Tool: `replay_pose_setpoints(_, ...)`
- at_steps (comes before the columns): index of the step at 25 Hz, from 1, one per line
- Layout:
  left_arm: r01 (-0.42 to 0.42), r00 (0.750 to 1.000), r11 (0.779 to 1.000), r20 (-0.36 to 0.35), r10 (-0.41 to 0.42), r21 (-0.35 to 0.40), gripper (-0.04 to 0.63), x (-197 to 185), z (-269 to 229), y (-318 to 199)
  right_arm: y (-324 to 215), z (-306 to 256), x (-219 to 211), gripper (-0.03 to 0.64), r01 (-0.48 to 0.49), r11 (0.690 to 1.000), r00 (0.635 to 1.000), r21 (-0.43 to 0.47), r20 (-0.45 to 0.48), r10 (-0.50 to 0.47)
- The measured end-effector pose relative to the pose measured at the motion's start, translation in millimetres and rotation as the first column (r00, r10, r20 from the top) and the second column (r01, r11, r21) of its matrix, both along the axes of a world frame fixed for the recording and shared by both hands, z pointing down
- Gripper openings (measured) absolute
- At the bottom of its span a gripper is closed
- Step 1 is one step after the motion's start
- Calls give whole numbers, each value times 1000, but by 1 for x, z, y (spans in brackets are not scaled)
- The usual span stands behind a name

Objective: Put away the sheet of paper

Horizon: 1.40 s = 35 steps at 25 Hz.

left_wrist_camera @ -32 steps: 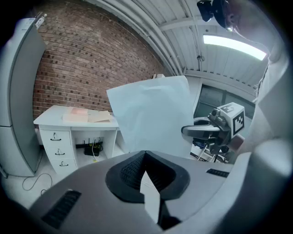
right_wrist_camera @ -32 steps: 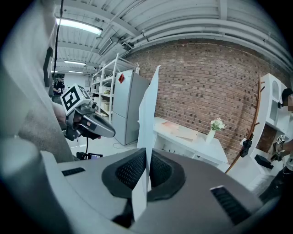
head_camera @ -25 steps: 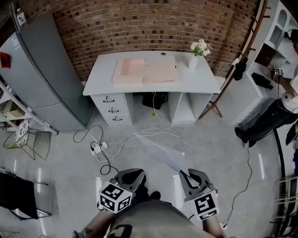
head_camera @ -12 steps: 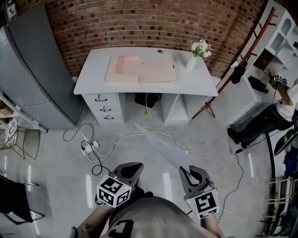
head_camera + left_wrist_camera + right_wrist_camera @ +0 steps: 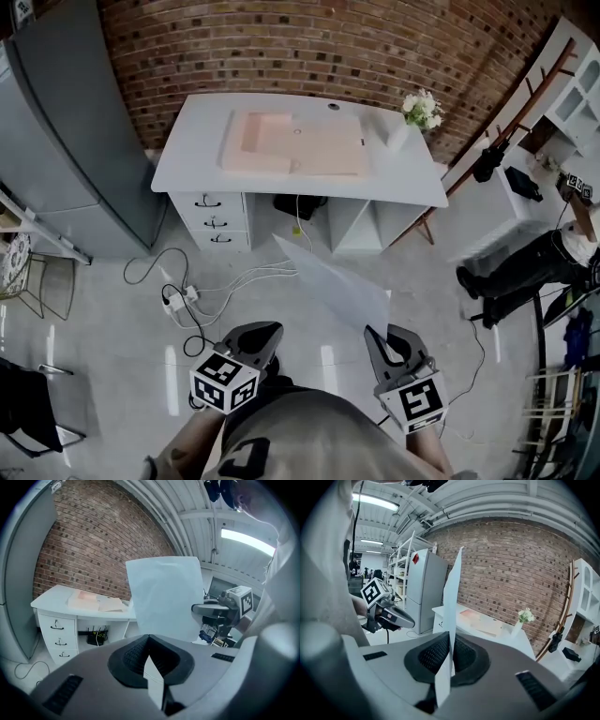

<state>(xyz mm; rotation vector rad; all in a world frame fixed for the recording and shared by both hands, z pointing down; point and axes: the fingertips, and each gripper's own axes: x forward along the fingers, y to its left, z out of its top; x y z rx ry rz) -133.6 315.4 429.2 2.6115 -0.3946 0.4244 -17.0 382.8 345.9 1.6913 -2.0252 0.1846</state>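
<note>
The grey fridge (image 5: 56, 141) is cut off by the left edge of the head view, and the person's hands are hidden beneath the marker cubes. The left gripper (image 5: 261, 334) hangs low over the floor with its jaws pressed together on nothing (its own view shows the pads meeting at the tip, with a pale sliver behind them that I cannot identify). The sheet of paper (image 5: 333, 281) is well apart from it, up in the air in front of the white desk (image 5: 187, 155). It is plain and pale, and its visible face is blank. From above it slants forward and leftward from the right gripper (image 5: 382, 339), whose jaws are clamped on its near corner and hide that corner. The right gripper view sees the sheet almost edge-on, as a thin upright blade. Only the left gripper view shows its broad face. Only the head view shows the cables (image 5: 234, 281) on the floor beneath it. At the far right a second person (image 5: 525, 272) is partly cut off by the frame.
</note>
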Motion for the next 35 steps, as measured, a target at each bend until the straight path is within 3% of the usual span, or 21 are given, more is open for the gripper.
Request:
replay_pose_setpoints(6,61,998,998,-18,-61,-8,14,-24,4,-41,-41,-5,-15,23,29,1000,999,-1,44,-29)
replay_pose_setpoints(16,139,990,990,-29,-139,-24,14,-56,11,-81,-81,-11,-25,23,47,999,979,-10,198,-44)
replay_pose_setpoints(28,252,967,968,-31,-252,-2,14,-71,5,-108,-111,-8,-26,23,152,988,986,-26,67,-150)
replay_pose_setpoints(35,288,958,957,7,-288,-10,14,-57,10,-111,-124,7,-17,23,221,974,973,-43,80,-217)
